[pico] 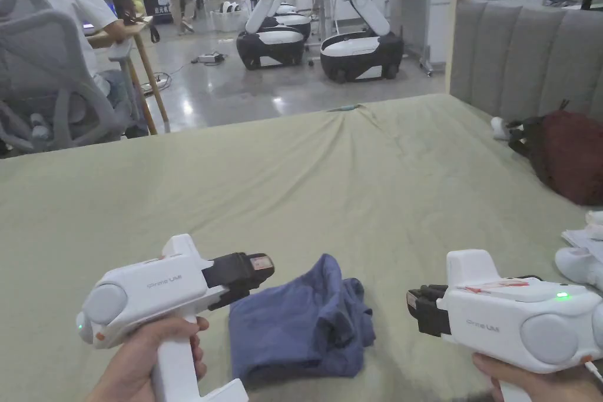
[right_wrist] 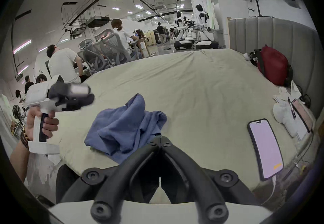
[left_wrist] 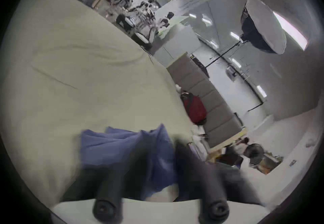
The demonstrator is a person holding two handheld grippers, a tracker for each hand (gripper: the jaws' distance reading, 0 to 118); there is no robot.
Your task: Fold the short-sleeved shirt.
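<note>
The blue short-sleeved shirt [pico: 300, 332] lies in a rumpled bundle on the pale green bed sheet [pico: 353, 185], close to the near edge. My left gripper [pico: 259, 271] hovers just left of and above the shirt, pointing right, and touches nothing. In the left gripper view its blurred jaws stand apart, with the shirt [left_wrist: 108, 148] showing through the gap of the left gripper [left_wrist: 162, 143]. My right gripper [pico: 412, 303] is a short way right of the shirt, pointing left. In the right gripper view the right gripper [right_wrist: 160, 138] has its jaws closed together, empty, just short of the shirt [right_wrist: 122, 126].
A dark red bag [pico: 568, 153] leans against the grey padded headboard [pico: 524, 62] at the right. A phone [right_wrist: 264, 147] and white items [pico: 583, 262] lie near the bed's right edge. Beyond the bed are people at desks and parked robots [pico: 359, 50].
</note>
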